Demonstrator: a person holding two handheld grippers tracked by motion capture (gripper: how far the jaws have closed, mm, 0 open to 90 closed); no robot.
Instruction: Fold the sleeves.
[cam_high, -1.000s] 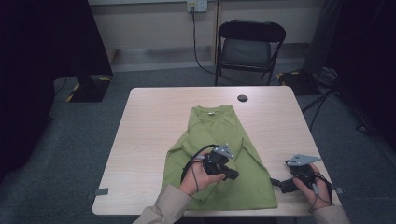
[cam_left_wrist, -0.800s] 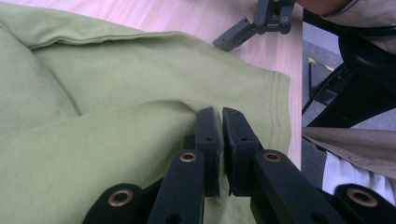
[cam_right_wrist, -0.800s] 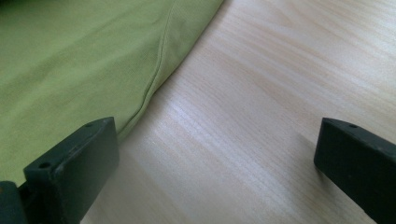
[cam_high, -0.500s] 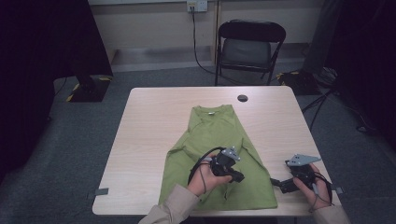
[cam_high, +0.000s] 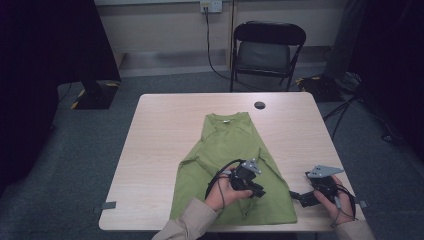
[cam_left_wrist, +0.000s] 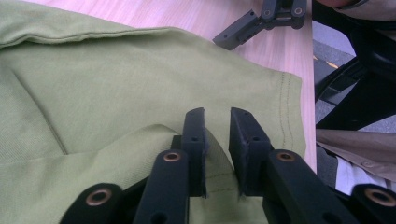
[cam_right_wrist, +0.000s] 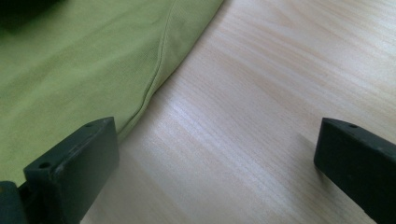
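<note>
Light wood-grain table (cam_high: 165, 130), rounded corners. Green knit T-shirt (cam_high: 227, 145) flat at centre, sleeve folded in, stitched hem toward person. Left gripper (cam_high: 256, 190) low over shirt near hem; jaws just been opening, narrow gap, fold of cloth between, pads not pressing. Right gripper (cam_high: 300, 196) on bare wood just beside shirt edge, jaws wide, nothing between. Person's sleeves cut off at bottom.

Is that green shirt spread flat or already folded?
Partly folded. The shirt lies on the table with both sleeves turned in over the body; collar and bottom hem remain unfolded.
</note>
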